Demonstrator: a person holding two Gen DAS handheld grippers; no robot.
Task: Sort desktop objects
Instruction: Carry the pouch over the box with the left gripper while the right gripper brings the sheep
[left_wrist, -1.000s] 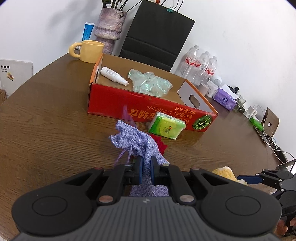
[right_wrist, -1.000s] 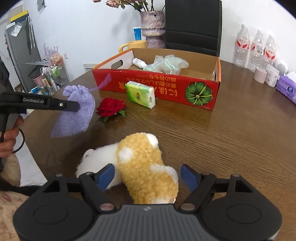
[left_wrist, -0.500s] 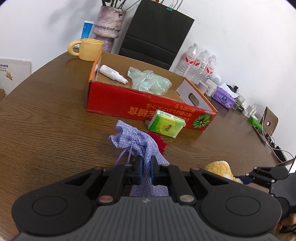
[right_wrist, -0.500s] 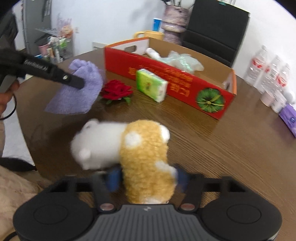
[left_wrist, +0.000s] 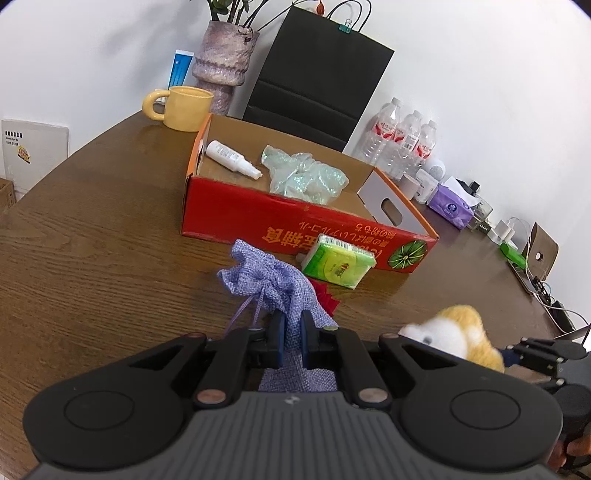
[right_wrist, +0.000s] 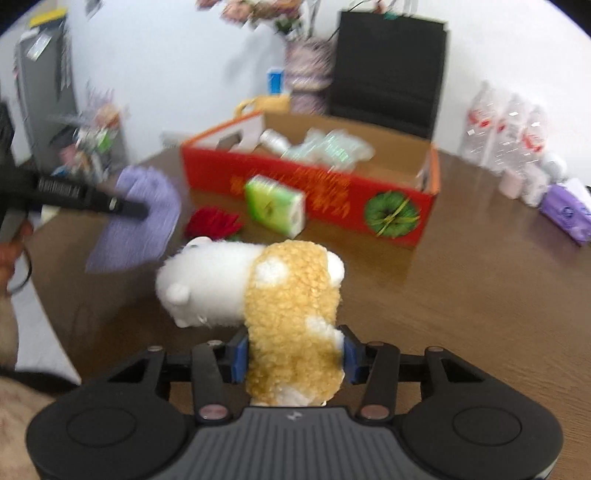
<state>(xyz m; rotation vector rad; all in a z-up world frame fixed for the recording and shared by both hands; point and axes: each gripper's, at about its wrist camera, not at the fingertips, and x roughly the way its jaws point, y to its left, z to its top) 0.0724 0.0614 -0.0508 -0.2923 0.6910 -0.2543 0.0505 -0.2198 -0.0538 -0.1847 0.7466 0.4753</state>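
My left tool (left_wrist: 290, 334) pinches the lilac drawstring pouch (left_wrist: 275, 284) by its body, and my right tool (right_wrist: 293, 354) clamps the plush hamster (right_wrist: 255, 284) at its rear — both lifted clear of the desk (left_wrist: 92, 236), facing the red box (left_wrist: 280, 221). That box already holds a spray bottle (left_wrist: 232, 159) — likely their destination.

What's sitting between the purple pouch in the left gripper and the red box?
In the left wrist view, a green tissue pack leans against the red box, with a red rose just behind the purple pouch.
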